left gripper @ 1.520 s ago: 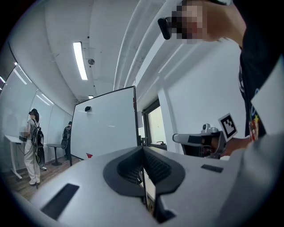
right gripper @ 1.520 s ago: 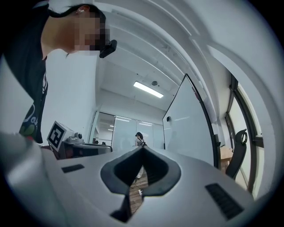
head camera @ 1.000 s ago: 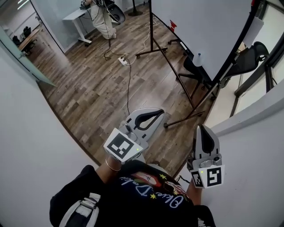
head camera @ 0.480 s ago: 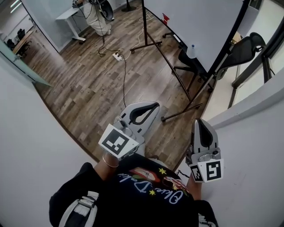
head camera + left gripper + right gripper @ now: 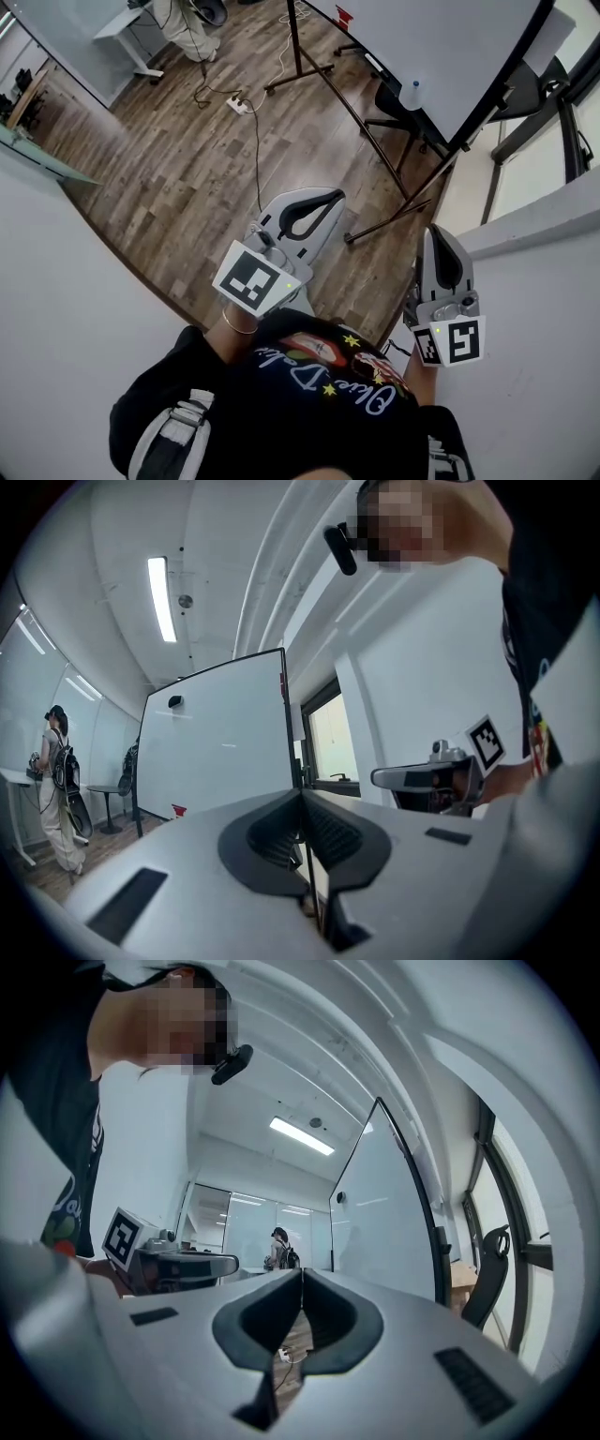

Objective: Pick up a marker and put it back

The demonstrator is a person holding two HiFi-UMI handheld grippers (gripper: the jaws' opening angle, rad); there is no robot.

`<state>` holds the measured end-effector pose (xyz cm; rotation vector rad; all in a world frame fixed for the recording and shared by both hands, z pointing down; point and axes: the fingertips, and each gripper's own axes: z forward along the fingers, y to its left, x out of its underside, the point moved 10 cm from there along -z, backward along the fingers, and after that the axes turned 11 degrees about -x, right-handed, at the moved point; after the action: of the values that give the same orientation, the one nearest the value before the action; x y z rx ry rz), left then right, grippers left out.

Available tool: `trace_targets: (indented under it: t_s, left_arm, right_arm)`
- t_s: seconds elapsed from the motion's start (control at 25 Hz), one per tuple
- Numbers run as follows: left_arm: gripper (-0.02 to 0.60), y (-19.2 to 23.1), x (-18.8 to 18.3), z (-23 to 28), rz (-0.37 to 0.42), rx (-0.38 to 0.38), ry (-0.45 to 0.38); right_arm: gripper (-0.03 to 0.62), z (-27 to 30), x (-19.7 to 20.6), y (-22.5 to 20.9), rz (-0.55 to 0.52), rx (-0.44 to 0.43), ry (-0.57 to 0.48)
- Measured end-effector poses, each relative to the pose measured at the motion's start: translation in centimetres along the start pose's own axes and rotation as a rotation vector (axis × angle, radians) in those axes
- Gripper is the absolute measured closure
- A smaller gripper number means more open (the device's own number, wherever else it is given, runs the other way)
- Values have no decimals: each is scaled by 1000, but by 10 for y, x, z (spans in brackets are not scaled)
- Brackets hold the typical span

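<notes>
Left gripper (image 5: 333, 197): jaws were pressed together with nothing between them, held out from the chest above the wooden floor (image 5: 169, 178). Right gripper (image 5: 439, 236): jaws were likewise fully closed and empty, beside a white wall (image 5: 544, 309). Whiteboard (image 5: 441, 47): stood on a black stand ahead of both grippers, well apart from them. Small white item with blue top (image 5: 410, 94): sat at the whiteboard's lower edge; whether it was the marker could not be told. Red item (image 5: 344, 15): sat farther along that edge.
</notes>
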<state>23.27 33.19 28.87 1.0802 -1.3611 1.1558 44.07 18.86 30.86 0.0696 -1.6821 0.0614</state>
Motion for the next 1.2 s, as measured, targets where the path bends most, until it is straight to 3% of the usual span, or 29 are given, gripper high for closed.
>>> trace_targets:
  t_s: [0.76, 1.2]
  left_arm:
    - [578, 150, 30, 66, -78, 101, 10]
    - [577, 228, 40, 87, -73, 164, 21]
  right_arm:
    - [594, 152, 19, -15, -16, 114, 68]
    - [594, 220, 29, -10, -13, 194, 72]
